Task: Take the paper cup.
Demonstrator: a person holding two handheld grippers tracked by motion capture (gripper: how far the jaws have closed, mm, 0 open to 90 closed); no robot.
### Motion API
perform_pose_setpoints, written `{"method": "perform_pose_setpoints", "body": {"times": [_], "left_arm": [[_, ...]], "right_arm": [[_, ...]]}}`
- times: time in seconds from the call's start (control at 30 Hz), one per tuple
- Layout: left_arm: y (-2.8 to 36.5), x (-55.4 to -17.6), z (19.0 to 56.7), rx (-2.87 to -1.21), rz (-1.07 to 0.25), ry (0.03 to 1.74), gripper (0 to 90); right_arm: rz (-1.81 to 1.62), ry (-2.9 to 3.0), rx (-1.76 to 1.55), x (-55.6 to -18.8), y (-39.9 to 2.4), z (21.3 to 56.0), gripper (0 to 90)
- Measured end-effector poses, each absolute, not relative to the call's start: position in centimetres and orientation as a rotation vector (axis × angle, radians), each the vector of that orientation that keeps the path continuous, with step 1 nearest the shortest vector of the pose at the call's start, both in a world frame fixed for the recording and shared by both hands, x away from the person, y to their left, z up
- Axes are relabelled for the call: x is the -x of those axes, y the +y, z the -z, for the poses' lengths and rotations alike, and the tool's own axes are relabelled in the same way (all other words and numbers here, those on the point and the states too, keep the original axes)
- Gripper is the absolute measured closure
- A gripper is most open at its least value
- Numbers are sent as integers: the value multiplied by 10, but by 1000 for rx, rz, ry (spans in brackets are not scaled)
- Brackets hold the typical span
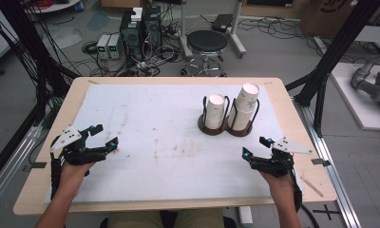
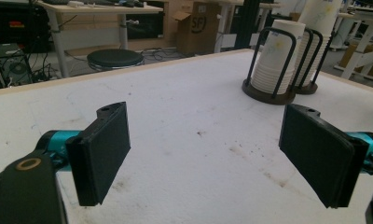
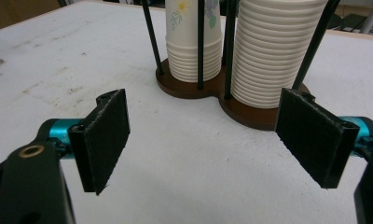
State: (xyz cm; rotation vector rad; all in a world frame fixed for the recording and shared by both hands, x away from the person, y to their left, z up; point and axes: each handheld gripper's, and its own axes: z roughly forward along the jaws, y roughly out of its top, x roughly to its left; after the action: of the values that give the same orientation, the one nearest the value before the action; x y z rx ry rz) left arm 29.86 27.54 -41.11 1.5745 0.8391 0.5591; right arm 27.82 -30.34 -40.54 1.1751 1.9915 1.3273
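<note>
So the person has a gripper in each hand, both parked low over the white mat (image 1: 145,118) that covers the wooden table (image 1: 292,114). The left gripper (image 1: 105,136) sits near the mat's left edge, jaws spread wide with nothing between them; in the left gripper view it's just bare, stained mat between the two black pads (image 2: 105,149). The right gripper (image 1: 254,146) is over on the right side, jaws also wide apart and empty, pointing toward the cup holder (image 1: 224,128).

That holder is a dark brown double base with thin black rods, standing on the far right part of the mat. It carries two stacks of white paper cups: the shorter stack (image 1: 215,110) on the left, the taller stack (image 1: 245,105) on the right. From the right gripper view the holder (image 3: 212,88) is close ahead, not touching the jaws. The left gripper is well apart from it
</note>
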Motion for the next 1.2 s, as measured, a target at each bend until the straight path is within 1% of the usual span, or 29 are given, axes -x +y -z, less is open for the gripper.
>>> {"method": "perform_pose_setpoints", "body": {"times": [0.37,0.67,1.0,1.2], "left_arm": [[279,-305,411,-1563,-523,848,163],[278,-300,410,-1573,-527,837,160],[280,-297,412,-1575,-517,839,163],[278,-298,415,-1582,-506,837,162]], "right_arm": [[-1332,1989,-1178,-276,-301,405,184],[-1351,2045,-1160,-279,-283,402,184],[-1403,2084,-1085,-293,-261,385,184],[-1430,2058,-1051,-314,-249,364,184]]}}
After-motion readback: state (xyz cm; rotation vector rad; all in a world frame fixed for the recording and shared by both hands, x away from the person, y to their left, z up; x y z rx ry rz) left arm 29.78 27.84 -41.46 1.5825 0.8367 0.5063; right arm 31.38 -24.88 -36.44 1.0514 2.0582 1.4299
